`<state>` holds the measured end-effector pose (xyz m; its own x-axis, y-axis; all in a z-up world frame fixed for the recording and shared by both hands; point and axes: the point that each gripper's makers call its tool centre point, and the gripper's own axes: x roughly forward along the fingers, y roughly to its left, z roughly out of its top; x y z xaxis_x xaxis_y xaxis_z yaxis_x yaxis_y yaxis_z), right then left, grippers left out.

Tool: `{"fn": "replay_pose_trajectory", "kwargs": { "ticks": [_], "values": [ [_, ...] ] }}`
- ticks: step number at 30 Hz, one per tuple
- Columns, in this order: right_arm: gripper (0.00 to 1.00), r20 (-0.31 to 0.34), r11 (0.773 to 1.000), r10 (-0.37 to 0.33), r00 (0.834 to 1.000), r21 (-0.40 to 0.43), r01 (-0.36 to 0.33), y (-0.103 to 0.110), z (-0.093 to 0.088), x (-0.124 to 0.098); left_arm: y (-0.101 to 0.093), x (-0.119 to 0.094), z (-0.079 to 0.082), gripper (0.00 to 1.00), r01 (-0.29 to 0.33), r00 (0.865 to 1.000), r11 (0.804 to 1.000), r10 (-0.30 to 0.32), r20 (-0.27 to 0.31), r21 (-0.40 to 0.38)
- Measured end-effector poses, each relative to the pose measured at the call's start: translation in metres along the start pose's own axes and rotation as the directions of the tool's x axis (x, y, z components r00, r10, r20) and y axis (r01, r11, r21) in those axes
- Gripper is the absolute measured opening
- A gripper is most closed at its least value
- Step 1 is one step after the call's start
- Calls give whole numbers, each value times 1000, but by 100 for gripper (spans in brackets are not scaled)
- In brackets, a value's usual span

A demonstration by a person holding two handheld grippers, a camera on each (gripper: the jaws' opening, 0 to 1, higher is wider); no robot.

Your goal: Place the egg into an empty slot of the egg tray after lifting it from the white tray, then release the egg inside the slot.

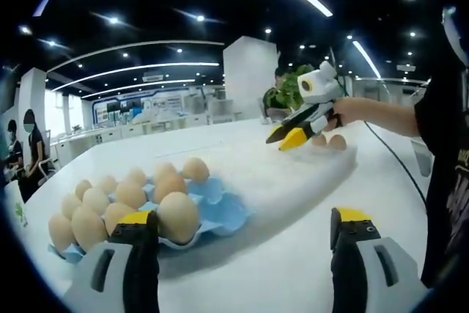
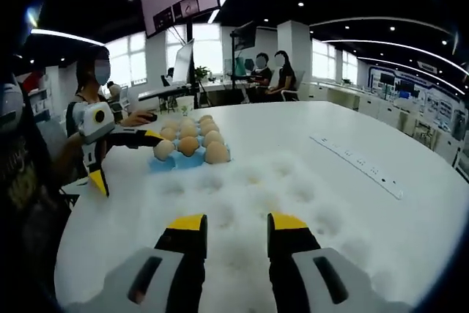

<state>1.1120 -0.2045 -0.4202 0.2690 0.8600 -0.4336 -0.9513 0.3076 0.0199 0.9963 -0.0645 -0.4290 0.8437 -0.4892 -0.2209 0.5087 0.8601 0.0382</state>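
Only left gripper view, loose eggs (image 1: 328,141) beyond right gripper (image 1: 287,137)

Your blue egg tray (image 1: 220,207) sits nearly full of brown eggs beside the white tray (image 1: 293,174); two eggs (image 1: 328,141) lie at its far end.

A power strip (image 2: 357,166) lies on the white table (image 2: 410,203).

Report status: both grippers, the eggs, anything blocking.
Left gripper open, empty, near blue egg tray. Right gripper open, empty, over white tray. Two eggs left on white tray. Nothing in the way.
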Motion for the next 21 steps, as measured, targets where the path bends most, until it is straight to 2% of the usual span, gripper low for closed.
{"fn": "replay_pose_trajectory", "kwargs": {
  "ticks": [5,21],
  "values": [
    [36,-24,1000,-28,999,5,28,-6,-12,-8,0,0,-1,100,-3,1000,1000,3,-3,4],
    [37,-17,996,-80,997,40,80,-13,-33,-43,-2,-2,-3,100,-3,1000,1000,3,-12,15]
  ]
}}
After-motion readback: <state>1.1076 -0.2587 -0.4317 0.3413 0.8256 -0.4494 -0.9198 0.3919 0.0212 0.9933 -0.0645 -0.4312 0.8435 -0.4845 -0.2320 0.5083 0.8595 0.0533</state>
